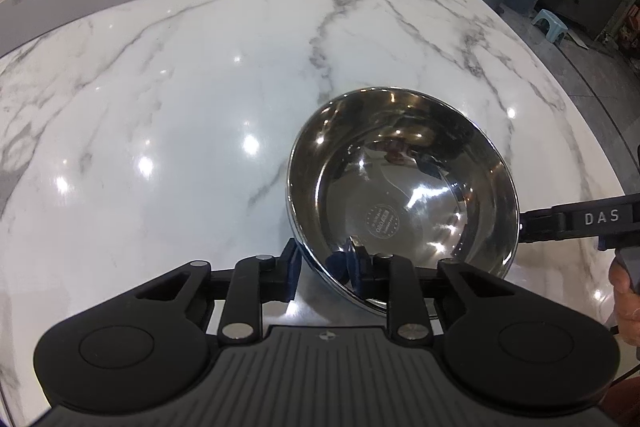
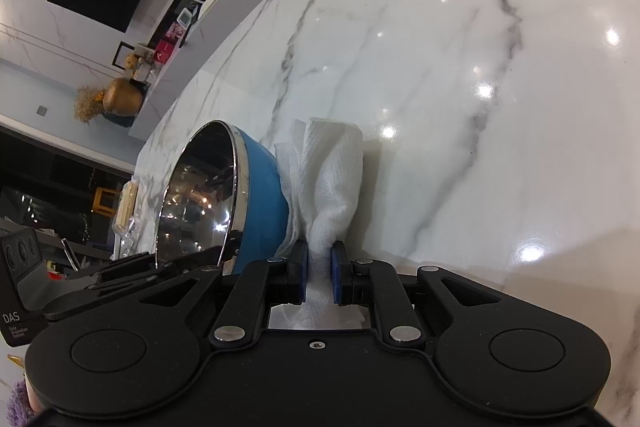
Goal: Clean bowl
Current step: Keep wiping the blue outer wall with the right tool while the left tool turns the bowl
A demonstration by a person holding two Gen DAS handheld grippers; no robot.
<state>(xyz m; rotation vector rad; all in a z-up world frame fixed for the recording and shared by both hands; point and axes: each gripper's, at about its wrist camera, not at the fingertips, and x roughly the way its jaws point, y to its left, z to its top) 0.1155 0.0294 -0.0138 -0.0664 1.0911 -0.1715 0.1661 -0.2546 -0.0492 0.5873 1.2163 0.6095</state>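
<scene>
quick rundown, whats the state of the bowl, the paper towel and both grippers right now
bowl: tilted, empty, rim between the left gripper's fingers
paper towel: bunched, outside the bowl against its blue wall
left gripper: shut on bowl rim
right gripper: shut on paper towel

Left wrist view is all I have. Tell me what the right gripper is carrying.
Observer: The right gripper is shut on a white paper towel.
Operator: Say where the towel sits against the bowl.
Observer: It is beside the outer wall of the bowl, not inside it.
Operator: Give me that wall's colour.
Observer: Blue, below a shiny metal rim.
</scene>
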